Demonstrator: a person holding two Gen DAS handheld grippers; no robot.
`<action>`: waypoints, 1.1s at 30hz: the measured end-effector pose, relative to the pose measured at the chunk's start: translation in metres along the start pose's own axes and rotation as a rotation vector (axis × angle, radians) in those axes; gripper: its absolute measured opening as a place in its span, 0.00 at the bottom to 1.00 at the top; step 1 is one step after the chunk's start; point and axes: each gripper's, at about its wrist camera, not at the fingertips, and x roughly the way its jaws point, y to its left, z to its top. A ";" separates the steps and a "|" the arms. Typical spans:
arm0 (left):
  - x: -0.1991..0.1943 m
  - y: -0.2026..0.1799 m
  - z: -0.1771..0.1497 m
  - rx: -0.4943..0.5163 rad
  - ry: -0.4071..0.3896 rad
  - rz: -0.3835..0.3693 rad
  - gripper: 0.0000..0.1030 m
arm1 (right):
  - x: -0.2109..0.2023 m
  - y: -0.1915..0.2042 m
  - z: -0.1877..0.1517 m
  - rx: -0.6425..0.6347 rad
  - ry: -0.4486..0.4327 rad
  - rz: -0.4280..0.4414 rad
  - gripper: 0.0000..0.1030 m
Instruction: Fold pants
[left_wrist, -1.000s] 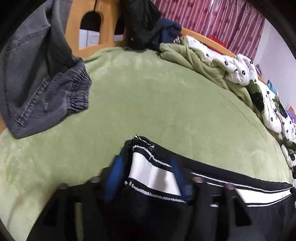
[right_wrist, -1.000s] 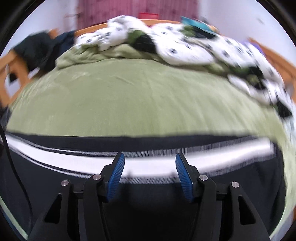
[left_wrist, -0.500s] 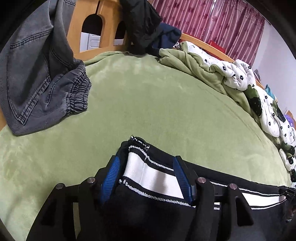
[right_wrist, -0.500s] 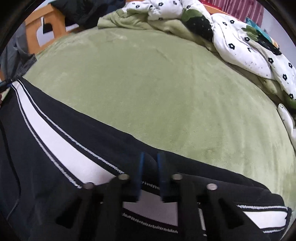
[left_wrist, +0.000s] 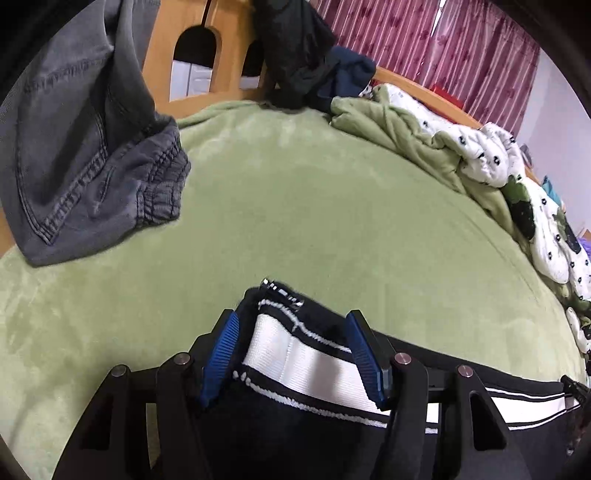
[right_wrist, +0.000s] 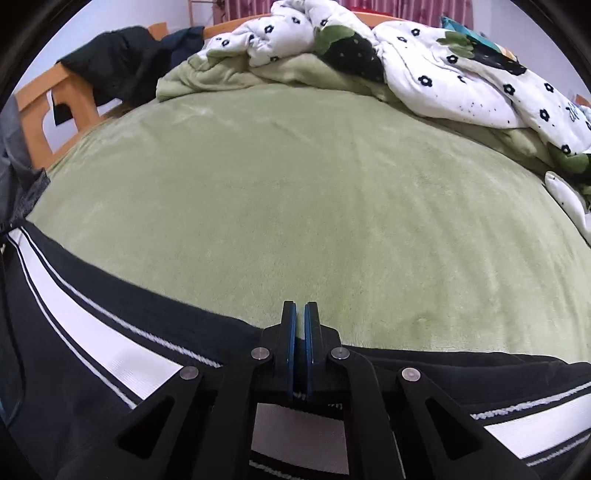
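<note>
No readable writing showed on anything. In the left wrist view, grey jeans (left_wrist: 85, 147) lay at upper left on the green bed (left_wrist: 314, 221). The black pants (left_wrist: 295, 424) with a white side stripe lay along the bottom of the frame, their long axis running left to right, the end at lower centre. The left gripper (left_wrist: 291, 354) straddled that end, jaws apart, whether the pads pressed I could not tell. The right gripper (right_wrist: 300, 332) was pinched closed on the pants' upper edge

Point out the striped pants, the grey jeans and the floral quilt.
striped pants (left_wrist: 317, 365), left wrist view, white side stripe.
grey jeans (left_wrist: 81, 155), left wrist view, stitched seam area.
floral quilt (right_wrist: 461, 85), right wrist view, white patch.
</note>
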 end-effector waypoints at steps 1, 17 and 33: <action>-0.005 -0.003 0.000 0.012 -0.011 0.005 0.56 | -0.011 -0.004 0.000 0.016 -0.019 -0.030 0.07; 0.027 -0.071 -0.032 0.226 0.140 -0.029 0.62 | -0.019 -0.112 -0.028 0.277 -0.039 -0.308 0.42; -0.105 -0.057 -0.074 0.188 0.113 -0.172 0.62 | -0.130 0.002 -0.063 0.305 -0.139 -0.310 0.43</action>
